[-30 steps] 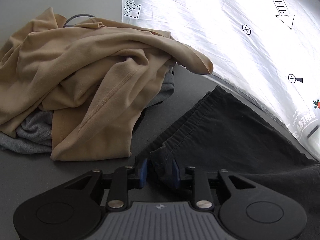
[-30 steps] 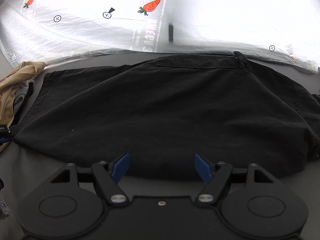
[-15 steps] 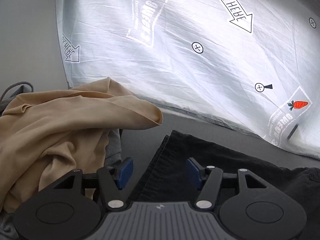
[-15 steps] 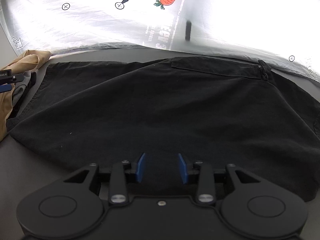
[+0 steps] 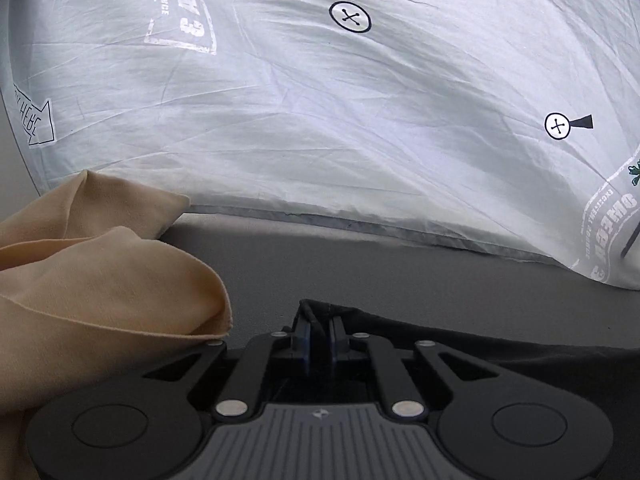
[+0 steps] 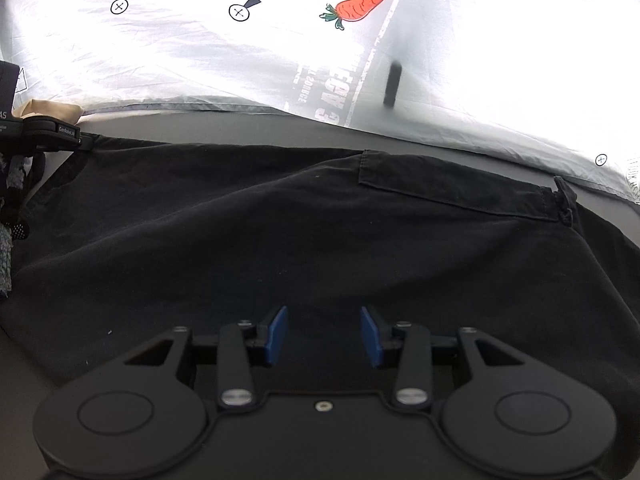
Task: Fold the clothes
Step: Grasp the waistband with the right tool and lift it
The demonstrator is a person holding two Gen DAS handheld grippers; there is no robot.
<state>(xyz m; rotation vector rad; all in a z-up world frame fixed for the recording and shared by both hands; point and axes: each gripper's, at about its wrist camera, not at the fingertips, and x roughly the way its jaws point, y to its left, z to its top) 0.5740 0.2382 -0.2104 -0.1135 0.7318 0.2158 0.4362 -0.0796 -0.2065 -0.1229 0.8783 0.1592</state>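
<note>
Black shorts point(image 6: 320, 240) lie spread flat on the grey table point(image 6: 224, 126), with a back pocket flap toward the right. My left gripper point(image 5: 319, 334) is shut on the far left corner of the black shorts point(image 5: 460, 340); it shows from the side in the right wrist view point(image 6: 84, 142). My right gripper point(image 6: 323, 334) is open and empty, low over the near middle of the shorts.
A pile of tan clothes point(image 5: 100, 280) lies left of the shorts. A white printed sheet point(image 5: 340, 120) with carrots, arrows and cross marks rises behind the table; it shows in the right wrist view too point(image 6: 320, 48).
My left gripper let go of one corner, moved forward along the shorts' edge and shut on the far left corner. My right gripper moved forward over the shorts, its fingers narrowing then widening.
</note>
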